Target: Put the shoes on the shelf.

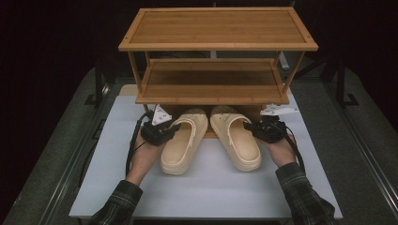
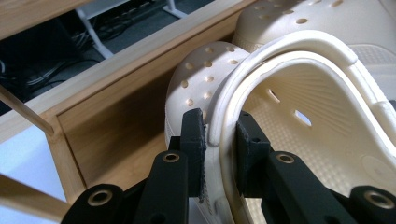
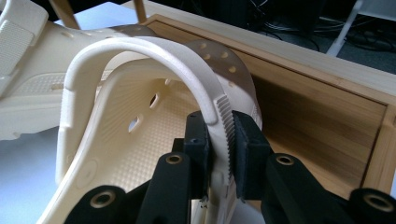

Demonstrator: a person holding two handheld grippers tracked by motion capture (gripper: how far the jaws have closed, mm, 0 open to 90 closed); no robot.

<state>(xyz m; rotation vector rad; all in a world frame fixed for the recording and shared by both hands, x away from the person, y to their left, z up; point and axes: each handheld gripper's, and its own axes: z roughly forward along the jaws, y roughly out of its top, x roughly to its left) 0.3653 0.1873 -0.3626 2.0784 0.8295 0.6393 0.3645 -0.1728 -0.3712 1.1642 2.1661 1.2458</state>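
The person is holding a pair of cream foam clogs just in front of the wooden shoe rack (image 1: 217, 45), toes pointing at the space under its lower shelf (image 1: 213, 89). The left gripper (image 1: 160, 131) is pinching the outer side wall of the left clog (image 1: 184, 142), with its jaws pressed onto the rim where the strap meets the upper, as the left gripper view is showing (image 2: 219, 135). The right gripper (image 1: 265, 129) is clamping the matching outer rim of the right clog (image 1: 235, 137), one pad biting on the ribbed edge (image 3: 223, 126). Both toes are sitting at the rack's front edge, possibly already under the shelf, though the shadow there is making that hard to judge. These clogs are looking light and springy, so the wall is likely bending a little under the pads rather than slipping. The smooth foam could twist in a one-sided hold, so gripping low on the thick rim near the strap hinge, as both jaws are doing, seems the soundest place.
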